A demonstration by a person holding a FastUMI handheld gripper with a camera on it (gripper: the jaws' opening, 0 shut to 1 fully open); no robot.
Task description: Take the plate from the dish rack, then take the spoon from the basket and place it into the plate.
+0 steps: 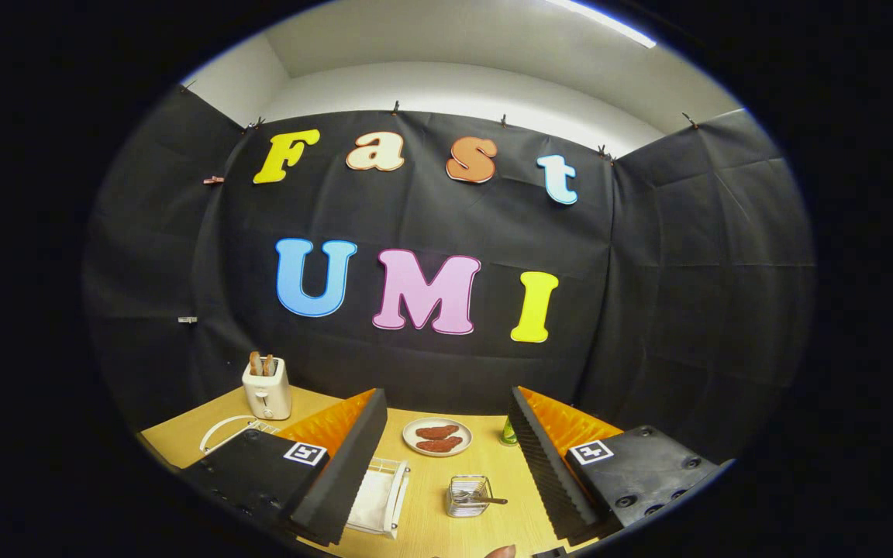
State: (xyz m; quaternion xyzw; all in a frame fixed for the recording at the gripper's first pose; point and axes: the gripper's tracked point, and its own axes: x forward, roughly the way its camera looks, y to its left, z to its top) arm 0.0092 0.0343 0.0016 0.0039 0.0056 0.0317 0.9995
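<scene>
The gripper (440,473) hung released above the table (423,535), holding nothing; the basket (468,496) (spoon (485,498) inside) stood between its fingers, dish rack (379,496) beside it.

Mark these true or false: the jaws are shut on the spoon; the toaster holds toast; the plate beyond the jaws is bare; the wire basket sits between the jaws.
1. The gripper is shut on the spoon. False: the jaws stand wide open, holding nothing; the spoon lies in the wire basket.
2. The toaster holds toast. True.
3. The plate beyond the jaws is bare. False: two brown food pieces lie on it.
4. The wire basket sits between the jaws. True.
</scene>
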